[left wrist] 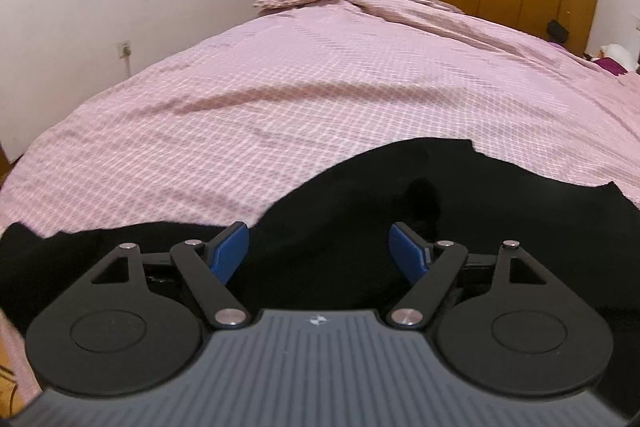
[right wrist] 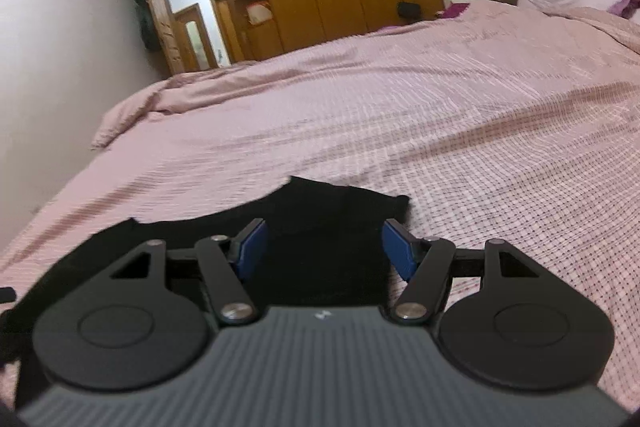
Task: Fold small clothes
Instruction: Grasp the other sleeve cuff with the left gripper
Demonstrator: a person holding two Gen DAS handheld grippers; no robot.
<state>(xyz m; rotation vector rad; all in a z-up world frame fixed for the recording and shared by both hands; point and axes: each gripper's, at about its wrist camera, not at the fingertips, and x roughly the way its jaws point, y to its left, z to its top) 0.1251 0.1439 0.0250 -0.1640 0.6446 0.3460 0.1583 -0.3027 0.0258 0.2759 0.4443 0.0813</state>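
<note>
One black garment (left wrist: 360,211) lies on the near bed (left wrist: 320,87); our left gripper (left wrist: 320,251) and right gripper (right wrist: 322,247) gape empty above it. Soft, light (likely floppy): we'd pinch corners.

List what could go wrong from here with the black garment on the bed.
1. Both the left gripper and the right gripper are open, nothing pinched, so the black garment lies loose; its uneven far edge could leave the fold crooked.
2. The pink checked bedspread is soft and wrinkled; a re-grip might pinch it along with the garment.
3. Black cloth hides its own creases, so layers are hard to tell apart.
</note>
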